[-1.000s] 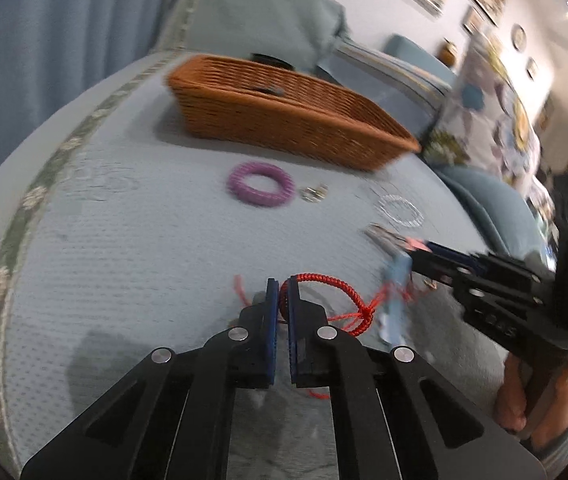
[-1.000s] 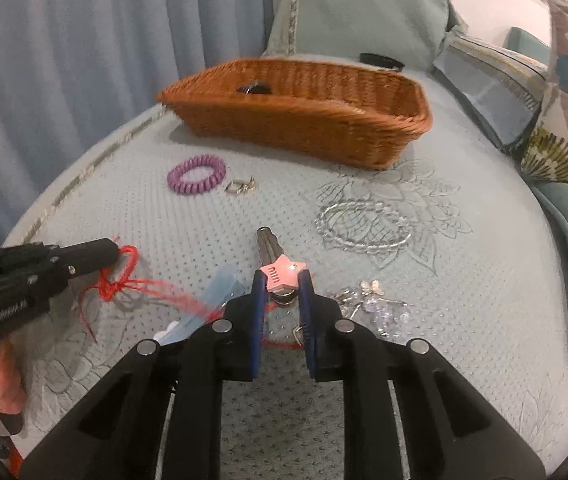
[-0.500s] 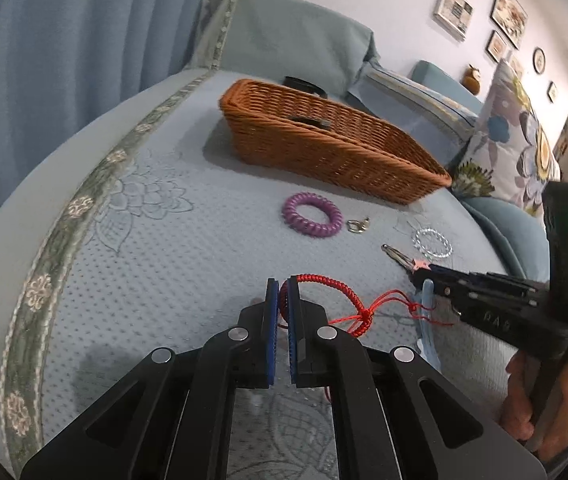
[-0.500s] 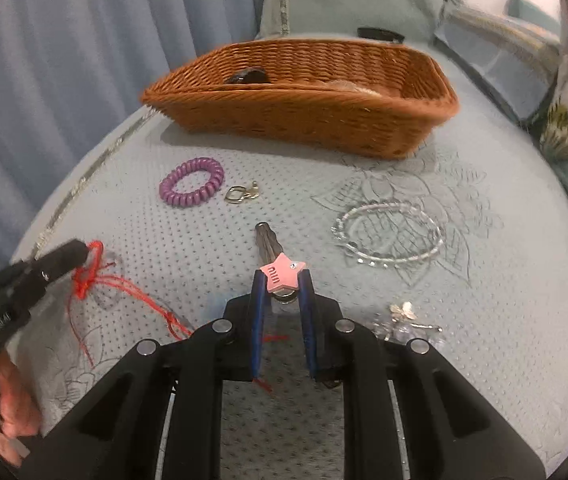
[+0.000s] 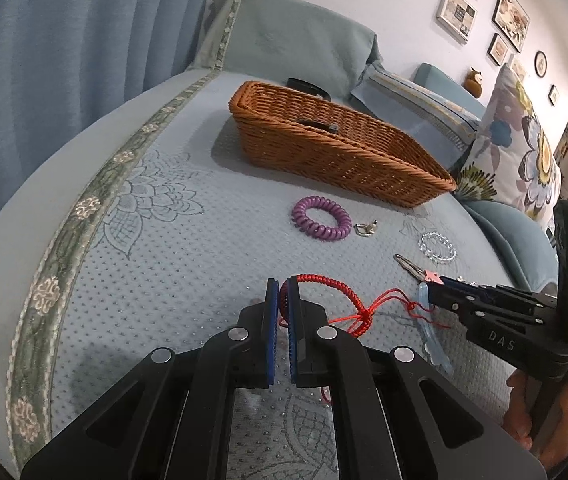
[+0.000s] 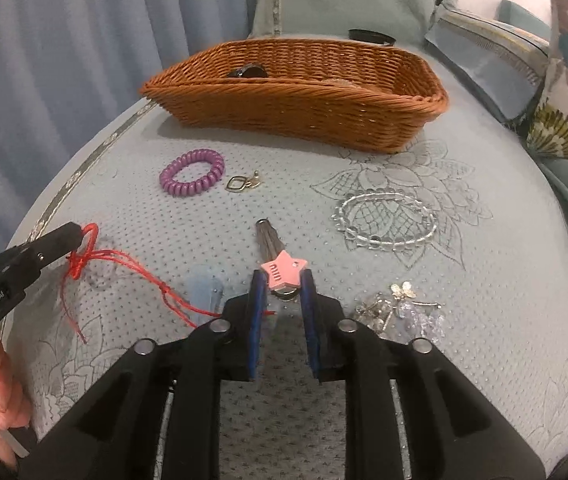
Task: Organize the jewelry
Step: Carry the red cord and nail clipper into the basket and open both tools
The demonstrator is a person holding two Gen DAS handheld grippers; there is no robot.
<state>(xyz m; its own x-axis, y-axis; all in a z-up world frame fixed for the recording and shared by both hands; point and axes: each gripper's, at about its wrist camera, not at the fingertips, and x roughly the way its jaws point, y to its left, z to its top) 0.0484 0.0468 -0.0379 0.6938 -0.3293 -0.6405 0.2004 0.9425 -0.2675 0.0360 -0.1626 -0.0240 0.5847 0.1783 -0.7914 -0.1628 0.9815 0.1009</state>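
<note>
Right jaws have just been opening around the star hair clip (image 6: 280, 270); left jaws clench the red cord bracelet (image 5: 337, 292).

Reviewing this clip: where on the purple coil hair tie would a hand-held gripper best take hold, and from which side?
Probably straight down from above, pinching one side of the purple coil hair tie's ring, one finger inside the hole, one outside. It lies flat and alone on the bedspread; the near arc is most open, away from the small clasp.

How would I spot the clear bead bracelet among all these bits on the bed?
Start at the wicker basket and come toward the camera over the stitched flower. The clear bead bracelet lies there, right of the pink star hair clip: the only see-through ring; the purple coil hair tie is solid.
</note>
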